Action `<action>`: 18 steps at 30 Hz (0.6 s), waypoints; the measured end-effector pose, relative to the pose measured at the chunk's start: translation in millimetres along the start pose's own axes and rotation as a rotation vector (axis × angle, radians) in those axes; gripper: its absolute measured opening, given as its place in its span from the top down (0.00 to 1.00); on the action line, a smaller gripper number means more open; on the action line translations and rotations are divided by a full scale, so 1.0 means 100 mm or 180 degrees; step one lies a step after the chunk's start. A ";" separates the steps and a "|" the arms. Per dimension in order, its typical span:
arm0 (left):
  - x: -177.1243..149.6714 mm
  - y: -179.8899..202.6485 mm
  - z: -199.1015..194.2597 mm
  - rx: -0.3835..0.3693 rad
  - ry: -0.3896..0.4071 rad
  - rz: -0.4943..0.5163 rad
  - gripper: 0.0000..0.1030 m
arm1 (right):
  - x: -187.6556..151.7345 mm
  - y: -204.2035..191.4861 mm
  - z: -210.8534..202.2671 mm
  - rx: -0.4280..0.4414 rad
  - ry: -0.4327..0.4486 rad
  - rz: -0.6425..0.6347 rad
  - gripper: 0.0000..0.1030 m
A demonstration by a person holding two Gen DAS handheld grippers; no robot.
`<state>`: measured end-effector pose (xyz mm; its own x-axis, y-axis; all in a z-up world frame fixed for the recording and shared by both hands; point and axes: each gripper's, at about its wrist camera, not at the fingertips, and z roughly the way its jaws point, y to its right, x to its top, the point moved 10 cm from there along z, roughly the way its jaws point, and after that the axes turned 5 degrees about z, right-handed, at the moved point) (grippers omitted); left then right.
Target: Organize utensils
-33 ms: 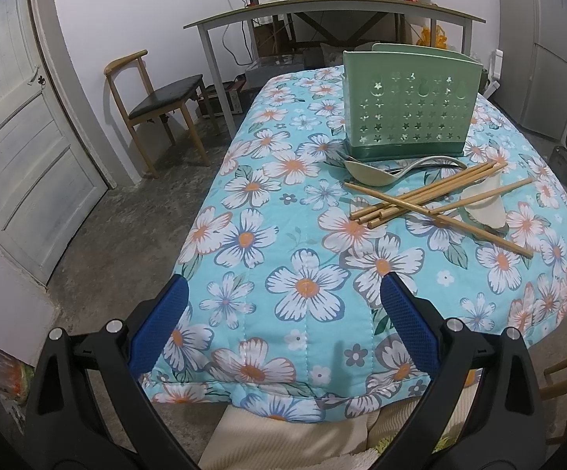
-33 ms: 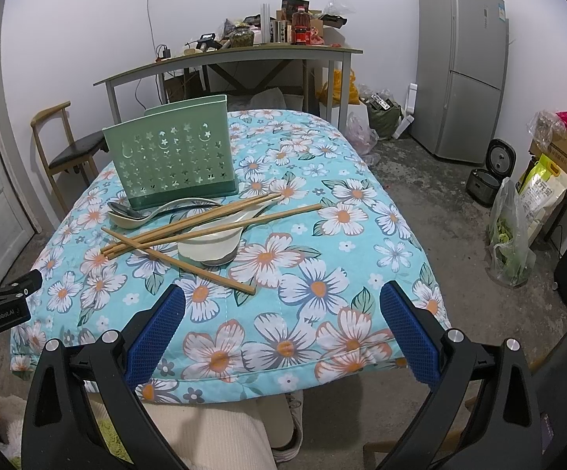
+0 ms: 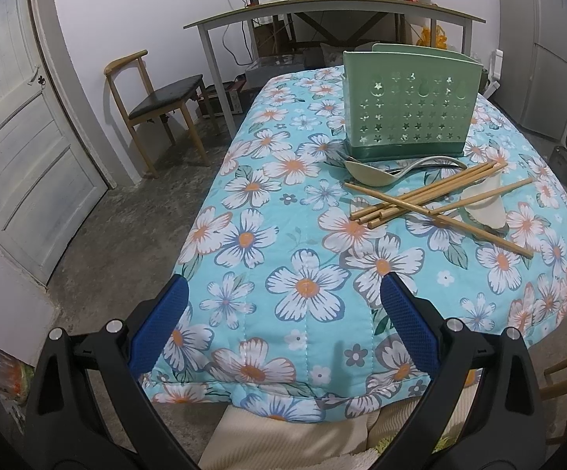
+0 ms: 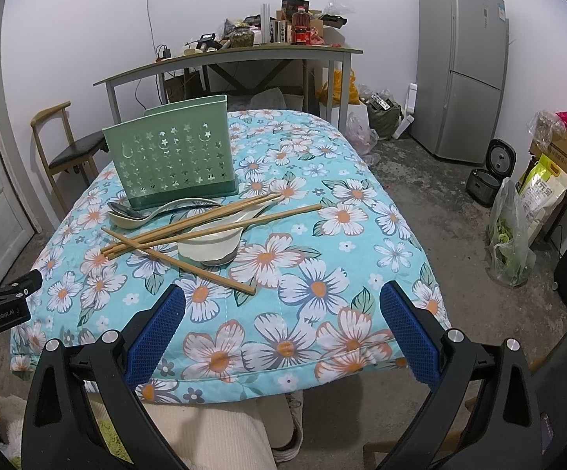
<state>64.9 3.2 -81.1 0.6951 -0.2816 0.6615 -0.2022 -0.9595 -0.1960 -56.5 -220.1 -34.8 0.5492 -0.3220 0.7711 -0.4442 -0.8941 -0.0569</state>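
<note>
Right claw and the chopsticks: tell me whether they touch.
Apart. The right wrist view shows the right claw open, with bare floral cloth between its fingertips and the nearest chopstick.

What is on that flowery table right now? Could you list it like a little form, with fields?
surface: table under a floral quilt
holder: green perforated utensil holder, upright at the far side
chopsticks: wooden chopsticks, loose and crossed in front of the holder
spoons: white ceramic spoon under the chopsticks; others lie beside the holder's base
left gripper: open, holding nothing
right gripper: open, holding nothing
progress: no utensil visibly in the holder
</note>
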 end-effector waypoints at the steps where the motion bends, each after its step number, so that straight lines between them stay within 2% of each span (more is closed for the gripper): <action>1: 0.00 0.00 0.00 0.0000 0.0002 0.0000 0.08 | 0.00 0.00 0.00 0.0000 0.0001 0.0001 0.06; 18: 0.00 -0.02 0.02 0.0005 -0.0012 0.0007 0.08 | 0.00 -0.01 0.00 -0.0002 0.0000 0.0000 0.06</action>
<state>66.9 4.8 -82.5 0.6972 -0.2838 0.6583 -0.2028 -0.9589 -0.1987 -56.2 -219.7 -34.8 0.5492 -0.3221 0.7711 -0.4448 -0.8939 -0.0566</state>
